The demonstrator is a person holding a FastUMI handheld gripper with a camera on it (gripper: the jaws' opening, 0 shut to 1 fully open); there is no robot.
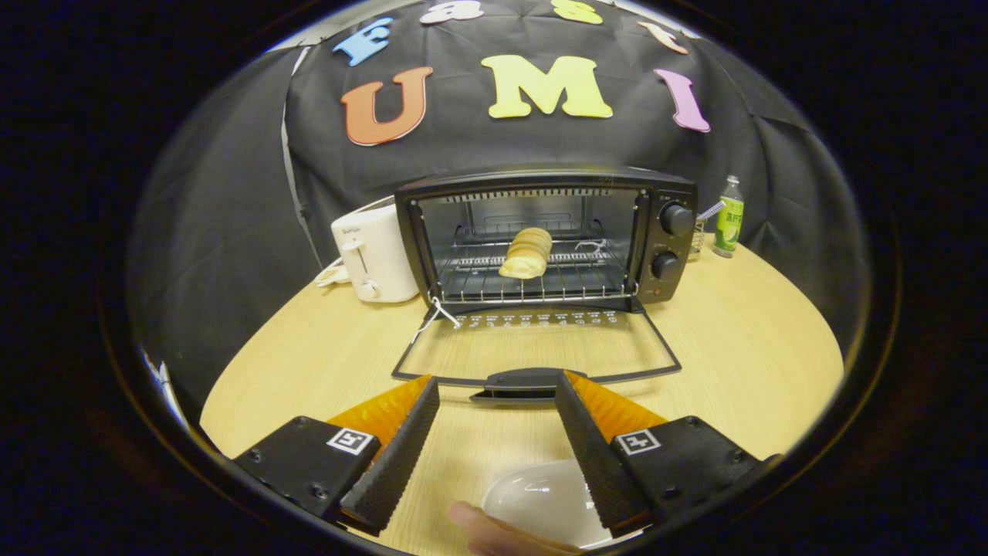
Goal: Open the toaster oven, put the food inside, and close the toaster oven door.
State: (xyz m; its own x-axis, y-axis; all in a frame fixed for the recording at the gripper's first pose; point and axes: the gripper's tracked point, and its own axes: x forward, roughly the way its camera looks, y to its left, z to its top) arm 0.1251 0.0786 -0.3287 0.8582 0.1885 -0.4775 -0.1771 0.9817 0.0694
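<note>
My gripper stands wide open and empty, its two fingers flanking the handle of the lowered door. One toaster oven sits beyond, one bread roll on its rack. Left: one white toaster. Far right: one green bottle. Near: one clear plate.

Glossy black toaster oven with shiny metal wire rack and clear glass door; pale matt wood-grain counter; gripper jaws, held apart, rough black textured rubber.
</note>
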